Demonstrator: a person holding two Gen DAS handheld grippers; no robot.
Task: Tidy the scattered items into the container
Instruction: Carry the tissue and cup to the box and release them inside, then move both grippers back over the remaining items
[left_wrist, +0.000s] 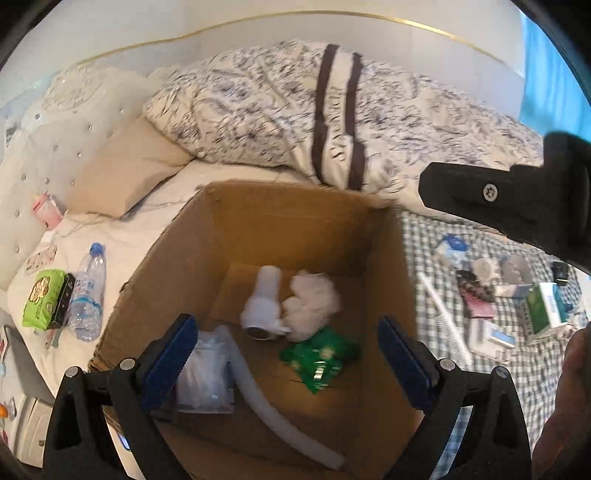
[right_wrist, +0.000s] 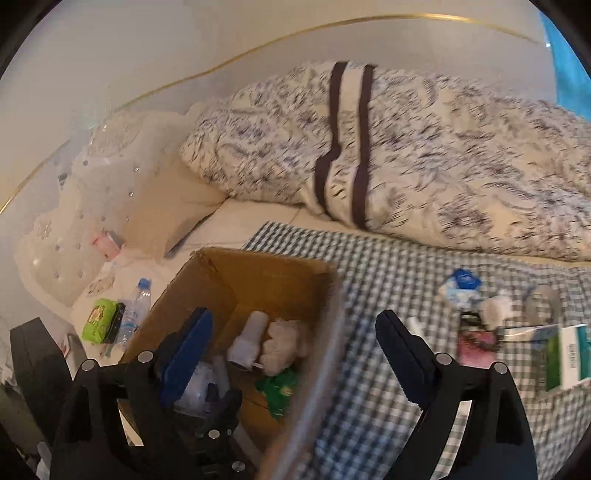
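Left wrist view: we find the left gripper (left_wrist: 286, 363) spread wide and empty above the cardboard box (left_wrist: 221, 229); inside lie a white bottle (left_wrist: 264, 302), white fluff (left_wrist: 312, 299), a green packet (left_wrist: 319, 360) and a white hose (left_wrist: 273, 406); the right gripper (right_wrist: 295, 354) likewise gapes empty over the box's edge; scattered items (right_wrist: 480, 332) rest on the checked cloth (right_wrist: 388, 280), right of the box.

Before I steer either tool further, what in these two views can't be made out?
- Scattered pile on the checked cloth: motion-blurred in both views, so most items stay unidentifiable.
- Cardboard box near corner: hidden in the left wrist view behind the left tool.
- Clear bag contents: blurred, partly covered by a finger.
- Right tool: only one finger shows in the left wrist view, cut by the edge.
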